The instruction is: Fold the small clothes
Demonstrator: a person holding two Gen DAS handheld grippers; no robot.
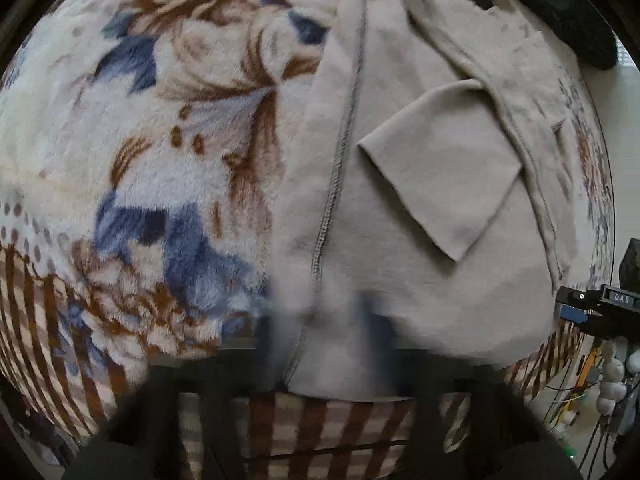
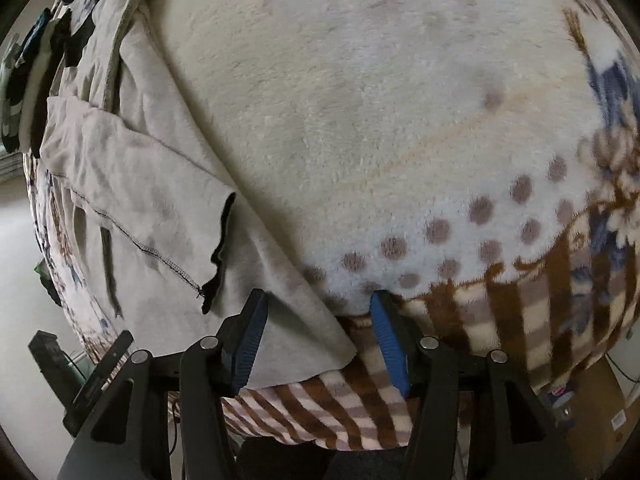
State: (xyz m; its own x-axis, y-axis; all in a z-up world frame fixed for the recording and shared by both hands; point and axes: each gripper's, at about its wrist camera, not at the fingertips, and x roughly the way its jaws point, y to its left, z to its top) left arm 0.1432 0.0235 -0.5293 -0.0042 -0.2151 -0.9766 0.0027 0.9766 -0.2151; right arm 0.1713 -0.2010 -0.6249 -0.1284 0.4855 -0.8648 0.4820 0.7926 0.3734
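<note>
A: The surface is a plush blanket (image 1: 132,152) with blue and brown flowers and a checked border, draped over what I take to be a bed. At the right edge of the left wrist view sit some cables and black hardware (image 1: 612,304).

B: And the garment?

A: A beige garment (image 1: 424,280) fills the centre and right of that view, inside out by the look of its exposed grey seam (image 1: 340,152), with a sleeve (image 1: 436,172) folded across the body.

B: What is the left gripper (image 1: 324,344) doing?

A: Its fingers are blurred at the bottom centre, straddling the hem near the seam. They look parted, but I cannot tell whether they have cloth.

B: Moving to the right wrist view?

A: The same garment (image 2: 152,184) lies along the left side, dark socks or similar (image 2: 36,76) at the upper left. The right gripper (image 2: 318,308) stands wide open at bottom centre, blue pads (image 2: 252,340) either side of the hem corner (image 2: 320,344), gripping nothing.

B: How should the step go?

A: Judging by this, both should pinch the hem at matching height, taking only garment and not blanket pile, then lift evenly so the seam stays straight. The fleece may cling and drag.
</note>
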